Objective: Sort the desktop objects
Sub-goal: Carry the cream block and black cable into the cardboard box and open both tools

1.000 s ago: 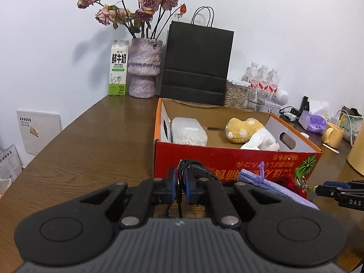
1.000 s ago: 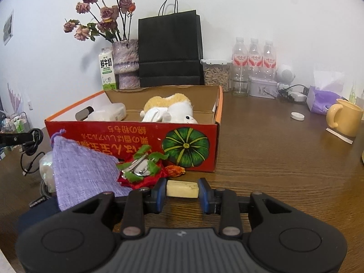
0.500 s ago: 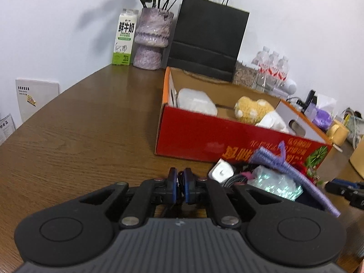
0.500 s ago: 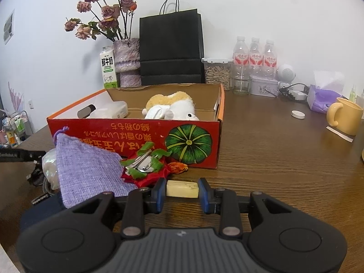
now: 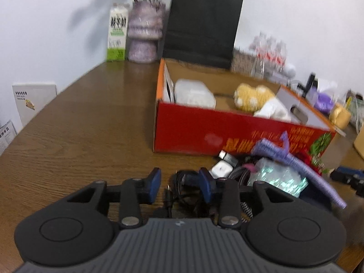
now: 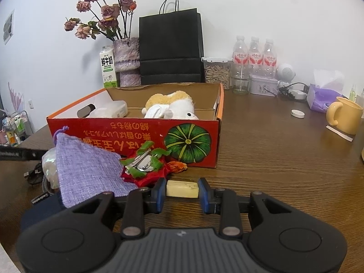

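Cream rectangular eraser block (image 6: 182,189) sits clamped between the level right tongs (image 6: 182,192); left tongs (image 5: 179,185) gape low over a tangled black cable (image 5: 184,187) on the brown wooden surface (image 5: 91,136).

Matt knit pouch (image 6: 84,166), wood-grain table (image 6: 273,159)

1. Both views are evenly bright, under soft, diffuse light.
2. Left wrist view is motion-blurred throughout; right wrist view is sharp.
3. Flowers (image 6: 102,16) cast a soft shadow on the wall (image 6: 273,11).
4. Fisheye bending and dark corners mark the edges.
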A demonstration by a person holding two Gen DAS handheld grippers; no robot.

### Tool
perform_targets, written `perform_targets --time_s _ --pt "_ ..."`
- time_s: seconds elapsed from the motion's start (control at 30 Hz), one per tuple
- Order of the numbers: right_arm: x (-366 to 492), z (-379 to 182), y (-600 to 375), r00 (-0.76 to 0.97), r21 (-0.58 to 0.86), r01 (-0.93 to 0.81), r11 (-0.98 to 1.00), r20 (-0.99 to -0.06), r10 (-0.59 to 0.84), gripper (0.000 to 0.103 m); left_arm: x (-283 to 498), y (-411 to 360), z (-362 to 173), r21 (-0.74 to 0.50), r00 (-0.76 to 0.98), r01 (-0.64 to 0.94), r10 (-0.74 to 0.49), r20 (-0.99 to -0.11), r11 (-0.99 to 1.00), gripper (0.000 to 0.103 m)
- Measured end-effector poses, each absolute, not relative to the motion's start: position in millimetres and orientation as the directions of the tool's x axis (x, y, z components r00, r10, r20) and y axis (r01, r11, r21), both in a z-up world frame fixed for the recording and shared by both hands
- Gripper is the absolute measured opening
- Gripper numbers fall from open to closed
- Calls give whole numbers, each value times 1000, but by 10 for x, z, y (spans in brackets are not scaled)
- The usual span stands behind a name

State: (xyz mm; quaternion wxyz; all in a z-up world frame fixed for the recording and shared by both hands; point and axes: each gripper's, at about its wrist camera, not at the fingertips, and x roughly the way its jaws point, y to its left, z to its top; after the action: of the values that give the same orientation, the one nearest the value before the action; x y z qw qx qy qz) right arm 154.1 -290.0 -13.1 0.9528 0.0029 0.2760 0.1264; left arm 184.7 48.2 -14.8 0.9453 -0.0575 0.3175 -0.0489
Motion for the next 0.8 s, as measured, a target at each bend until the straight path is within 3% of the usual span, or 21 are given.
perform_targets --time_s 0.1,0.53,0.8 --pt "1547 -128 -2906 816 77 -237 969 -525 241 29 1857 481 -141 -155 786 85 -162 -596 984 6" --pt "1533 -39 -2890 828 74 -239 968 -505 243 29 1667 606 186 -295 859 132 -258 -443 946 5" --pt "1516 -10 -2897 832 74 -240 968 -498 244 29 1735 651 96 -338 840 91 -255 -479 937 5"
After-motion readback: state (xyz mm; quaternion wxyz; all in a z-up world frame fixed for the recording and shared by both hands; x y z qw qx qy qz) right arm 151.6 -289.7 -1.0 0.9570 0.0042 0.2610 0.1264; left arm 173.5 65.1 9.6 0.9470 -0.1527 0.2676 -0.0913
